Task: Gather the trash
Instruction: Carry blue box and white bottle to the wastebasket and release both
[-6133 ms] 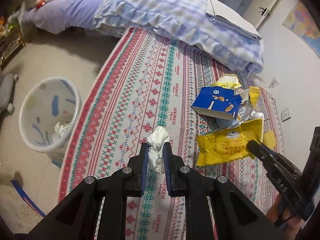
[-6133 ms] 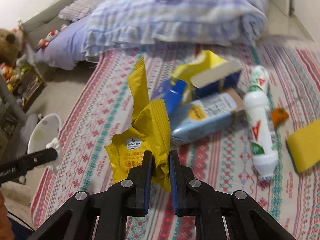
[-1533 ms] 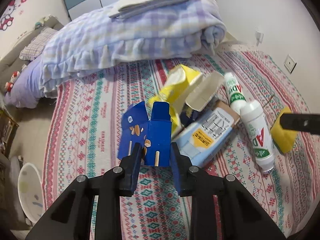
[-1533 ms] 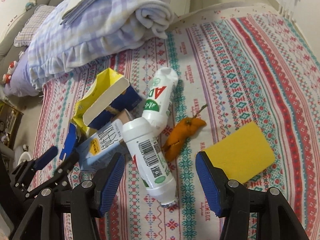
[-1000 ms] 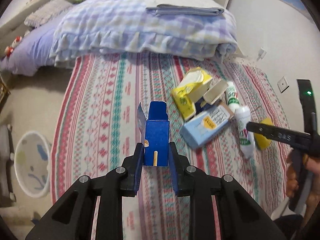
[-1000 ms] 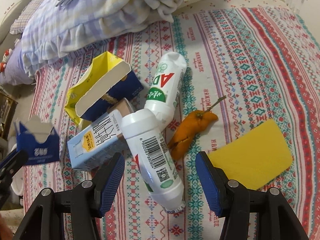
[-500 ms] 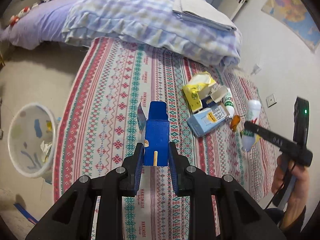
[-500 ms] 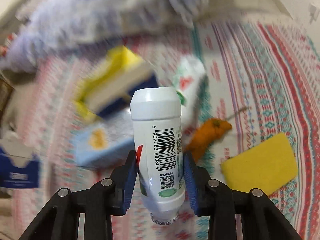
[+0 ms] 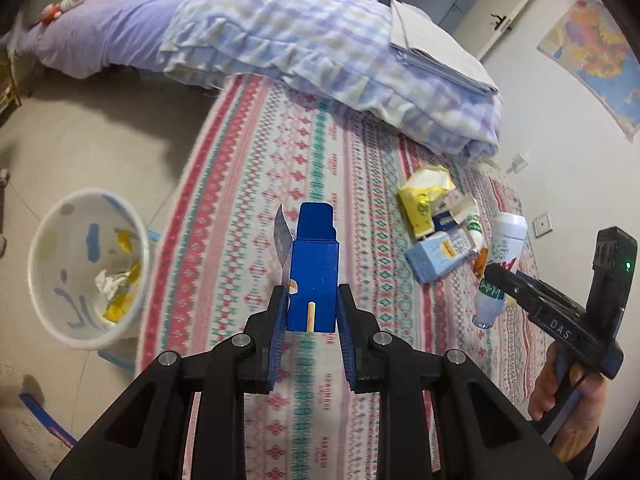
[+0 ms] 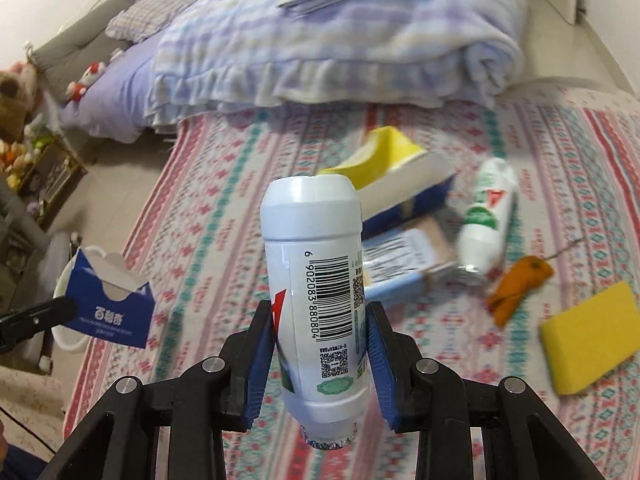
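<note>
My left gripper [image 9: 311,312] is shut on a small blue carton [image 9: 314,280], held up over the patterned bedspread [image 9: 248,184]; the same blue carton [image 10: 108,304] shows at the left of the right wrist view. My right gripper [image 10: 322,344] is shut on a white plastic bottle [image 10: 320,280] with a barcode, lifted off the bed; that white bottle [image 9: 498,268] appears at the right in the left wrist view. A white wastebasket [image 9: 86,264] with wrappers and tissue inside stands on the floor left of the bed.
On the bed lie a yellow bag [image 9: 424,196], a light blue carton [image 9: 438,254], a second white bottle [image 10: 486,216], an orange peel [image 10: 516,284] and a yellow sponge [image 10: 592,332]. A folded checked quilt [image 9: 320,40] lies at the head. A hand [image 9: 568,388] holds the right gripper.
The right gripper closed on the white bottle and lifted it off the bed. Both grippers have swung left, so the wastebasket has come further into the left wrist view.
</note>
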Action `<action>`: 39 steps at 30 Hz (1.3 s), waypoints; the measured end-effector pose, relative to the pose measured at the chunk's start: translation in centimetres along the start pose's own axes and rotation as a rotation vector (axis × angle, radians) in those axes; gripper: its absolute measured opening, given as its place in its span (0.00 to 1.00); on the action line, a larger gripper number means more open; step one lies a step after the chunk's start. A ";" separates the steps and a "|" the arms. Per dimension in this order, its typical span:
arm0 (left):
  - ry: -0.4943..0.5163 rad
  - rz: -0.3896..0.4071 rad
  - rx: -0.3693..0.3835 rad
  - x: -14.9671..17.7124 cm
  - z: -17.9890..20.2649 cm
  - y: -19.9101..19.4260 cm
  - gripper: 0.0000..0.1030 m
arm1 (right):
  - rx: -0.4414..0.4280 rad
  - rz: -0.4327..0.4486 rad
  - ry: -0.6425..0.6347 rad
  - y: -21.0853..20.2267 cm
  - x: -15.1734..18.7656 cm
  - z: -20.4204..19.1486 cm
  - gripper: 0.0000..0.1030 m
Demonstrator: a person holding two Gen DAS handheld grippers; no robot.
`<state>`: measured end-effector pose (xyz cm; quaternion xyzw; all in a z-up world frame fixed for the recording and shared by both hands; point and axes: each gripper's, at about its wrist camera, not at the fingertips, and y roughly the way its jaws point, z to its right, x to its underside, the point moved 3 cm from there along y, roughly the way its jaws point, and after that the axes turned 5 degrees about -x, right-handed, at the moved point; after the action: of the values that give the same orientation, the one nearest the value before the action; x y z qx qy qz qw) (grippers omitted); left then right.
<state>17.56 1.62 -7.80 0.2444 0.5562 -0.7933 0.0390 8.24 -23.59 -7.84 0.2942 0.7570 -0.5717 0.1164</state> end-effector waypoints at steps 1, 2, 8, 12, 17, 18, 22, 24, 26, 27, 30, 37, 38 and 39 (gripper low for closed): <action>-0.012 0.001 0.004 -0.1 -0.5 -0.1 0.25 | -0.004 0.000 -0.008 0.2 0.0 -0.5 0.38; -0.026 0.001 0.006 -0.1 -1.2 -0.3 0.25 | -0.009 0.002 -0.019 0.4 0.0 -1.1 0.38; -0.088 0.028 0.013 -0.6 -4.6 -1.6 0.25 | -0.061 0.019 -0.072 1.4 -0.2 -4.5 0.38; -0.147 0.052 -0.004 -0.9 -7.3 -2.7 0.25 | -0.097 0.014 -0.101 2.4 0.0 -6.8 0.38; -0.235 0.078 -0.019 -1.3 -12.1 -3.9 0.25 | -0.144 0.006 -0.107 3.7 0.0 -9.2 0.38; -0.260 0.081 -0.024 -1.3 -13.3 -4.1 0.25 | -0.150 0.009 -0.115 3.9 0.0 -9.7 0.38; -0.341 0.075 -0.042 -0.9 -17.5 -4.4 0.25 | -0.183 0.018 -0.128 4.5 -0.1 -11.5 0.38; -0.364 0.073 -0.045 -0.7 -18.9 -4.6 0.25 | -0.195 0.013 -0.133 5.0 -0.1 -12.4 0.38; -0.373 0.074 -0.048 -0.6 -19.7 -4.7 0.25 | -0.199 0.010 -0.142 5.6 -0.1 -13.3 0.38; -0.379 0.076 -0.052 -0.6 -20.1 -4.7 0.25 | -0.203 0.008 -0.143 5.8 -0.1 -13.6 0.38; -0.380 0.071 -0.068 -0.5 -20.7 -4.5 0.25 | -0.213 0.006 -0.150 6.6 -0.2 -15.0 0.38; -0.390 0.034 -0.108 -0.5 -21.8 -3.2 0.25 | -0.254 -0.020 -0.173 8.8 -0.3 -18.4 0.38; -0.396 0.032 -0.114 -0.4 -22.1 -3.1 0.25 | -0.260 -0.024 -0.180 9.3 -0.4 -19.1 0.38; -0.404 0.030 -0.124 -0.4 -22.5 -3.0 0.26 | -0.266 -0.027 -0.183 9.7 -0.5 -19.7 0.38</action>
<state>24.63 22.91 -10.92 0.0857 0.5811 -0.7899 0.1764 17.36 -3.67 -9.01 0.2125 0.8162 -0.4923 0.2151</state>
